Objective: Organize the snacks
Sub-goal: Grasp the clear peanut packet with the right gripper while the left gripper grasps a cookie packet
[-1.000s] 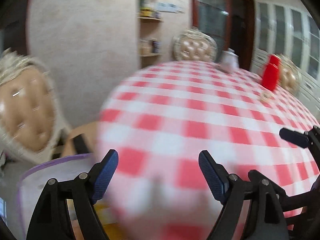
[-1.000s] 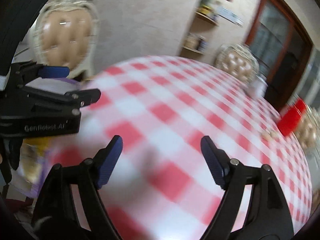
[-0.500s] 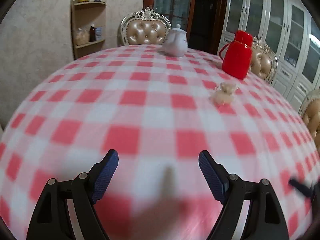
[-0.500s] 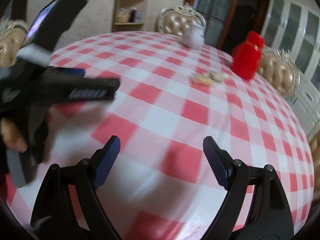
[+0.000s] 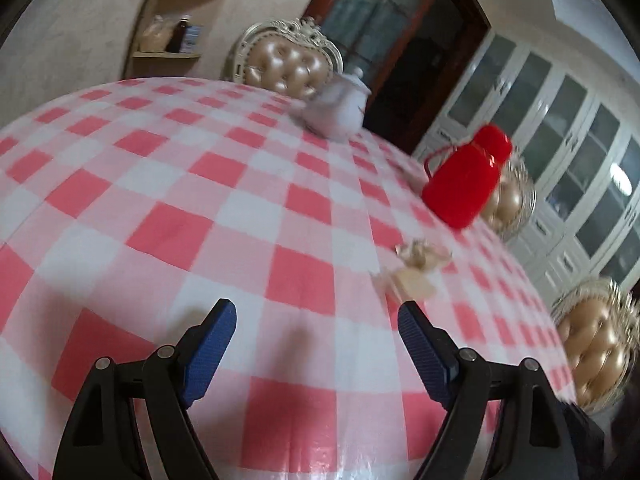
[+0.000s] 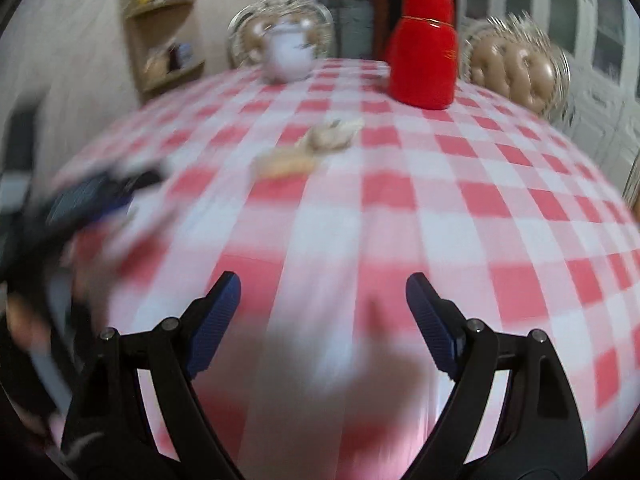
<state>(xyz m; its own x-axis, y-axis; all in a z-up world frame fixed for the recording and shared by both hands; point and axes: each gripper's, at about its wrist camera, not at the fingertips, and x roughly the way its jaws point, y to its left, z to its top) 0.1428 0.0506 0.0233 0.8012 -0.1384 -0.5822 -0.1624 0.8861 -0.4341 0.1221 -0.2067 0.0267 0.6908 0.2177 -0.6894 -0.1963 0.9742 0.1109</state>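
Note:
Two small pale snack packets (image 5: 418,268) lie on the red-and-white checked tablecloth (image 5: 200,208), just beyond the right fingertip of my left gripper (image 5: 316,320). That gripper is open with only cloth between its fingers. In the right wrist view the same snack packets (image 6: 316,146) lie at mid-table, blurred, well ahead of my right gripper (image 6: 322,292). It too is open and holds nothing. The left gripper (image 6: 88,196) shows there as a dark blur at the left edge, held by a hand.
A red thermos jug (image 5: 466,178) and a white teapot (image 5: 340,108) stand at the far side of the round table. Padded chairs (image 5: 596,344) ring the table. A wooden shelf (image 5: 176,16) and glass-door cabinets (image 5: 580,128) line the walls.
Both views swung from the table's left edge and a chair there toward the table's middle. The snack packets, thermos and teapot came into view and drew nearer. Both grippers stayed open.

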